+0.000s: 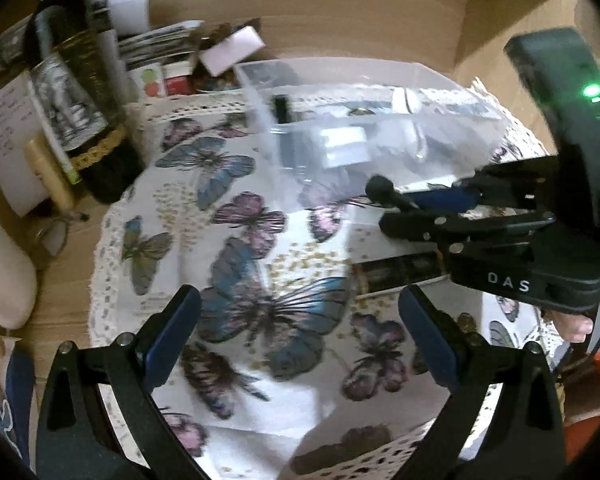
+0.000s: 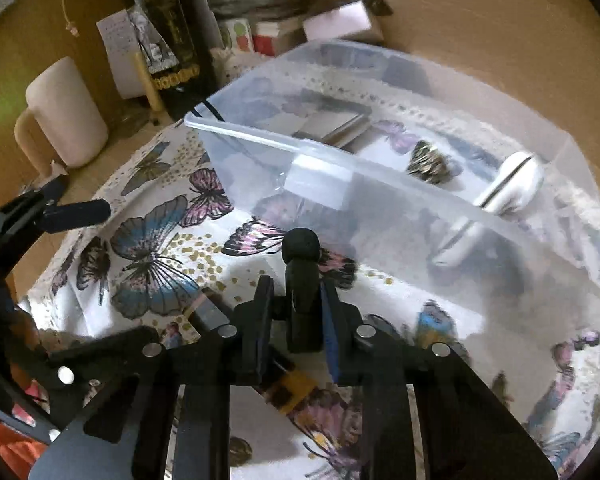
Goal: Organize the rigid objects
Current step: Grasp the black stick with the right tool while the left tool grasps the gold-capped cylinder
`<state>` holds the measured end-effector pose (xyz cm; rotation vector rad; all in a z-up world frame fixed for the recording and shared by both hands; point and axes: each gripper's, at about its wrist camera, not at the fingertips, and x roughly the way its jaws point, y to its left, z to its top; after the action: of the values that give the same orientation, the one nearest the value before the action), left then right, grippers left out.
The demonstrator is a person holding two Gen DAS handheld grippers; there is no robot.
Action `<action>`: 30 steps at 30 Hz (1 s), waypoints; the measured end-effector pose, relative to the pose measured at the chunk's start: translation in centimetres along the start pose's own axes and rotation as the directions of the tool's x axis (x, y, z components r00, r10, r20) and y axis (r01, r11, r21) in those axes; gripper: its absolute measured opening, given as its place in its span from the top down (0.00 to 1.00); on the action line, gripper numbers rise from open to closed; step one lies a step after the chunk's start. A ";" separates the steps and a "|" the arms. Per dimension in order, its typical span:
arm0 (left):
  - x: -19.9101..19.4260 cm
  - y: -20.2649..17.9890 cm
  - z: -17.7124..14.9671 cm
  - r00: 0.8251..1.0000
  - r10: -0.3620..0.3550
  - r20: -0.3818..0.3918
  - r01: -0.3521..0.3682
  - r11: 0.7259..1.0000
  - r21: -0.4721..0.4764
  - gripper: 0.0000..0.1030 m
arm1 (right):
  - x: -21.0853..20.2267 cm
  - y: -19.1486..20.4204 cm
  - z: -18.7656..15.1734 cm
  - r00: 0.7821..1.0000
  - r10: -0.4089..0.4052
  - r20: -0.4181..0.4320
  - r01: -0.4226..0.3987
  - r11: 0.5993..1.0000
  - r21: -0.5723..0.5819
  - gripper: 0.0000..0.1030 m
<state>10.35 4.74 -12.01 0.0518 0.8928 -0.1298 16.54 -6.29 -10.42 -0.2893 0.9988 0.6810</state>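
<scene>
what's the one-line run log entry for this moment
right gripper: shut on small black foam-tipped microphone | left gripper: open | clear plastic bin: ahead

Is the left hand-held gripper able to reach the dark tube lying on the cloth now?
Probably yes. The left hand-held gripper is open and empty, and only bare cloth lies between it and the tube. The right hand-held gripper crowds that side.

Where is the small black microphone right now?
The black microphone is clamped in the right gripper, held above the butterfly tablecloth just short of the clear plastic bin's near wall.
</scene>
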 end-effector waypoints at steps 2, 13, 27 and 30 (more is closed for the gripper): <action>0.4 -1.1 0.3 1.000 -0.018 -0.012 0.018 1.000 0.019 0.03 | -1.5 -0.5 -0.6 0.999 0.002 0.035 -0.003 1.000 0.017 0.80; 4.1 -5.8 1.7 0.995 -0.006 -0.101 0.011 0.999 0.052 0.03 | -6.5 -4.2 -3.4 0.986 -0.049 0.162 0.033 0.994 0.104 0.80; 1.6 -4.7 3.6 0.999 0.030 0.024 -0.031 0.999 0.022 0.20 | -7.8 -5.4 -3.8 0.975 -0.062 0.211 0.034 0.990 0.135 0.80; -0.1 -4.3 5.0 0.995 0.025 0.092 -0.026 1.000 0.005 0.20 | -8.5 -5.2 -3.1 0.968 -0.073 0.241 0.042 0.991 0.130 0.80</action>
<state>13.62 -0.02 -8.75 0.0628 0.7997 -0.1102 14.77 -15.22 -5.22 -0.1202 0.7892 0.5831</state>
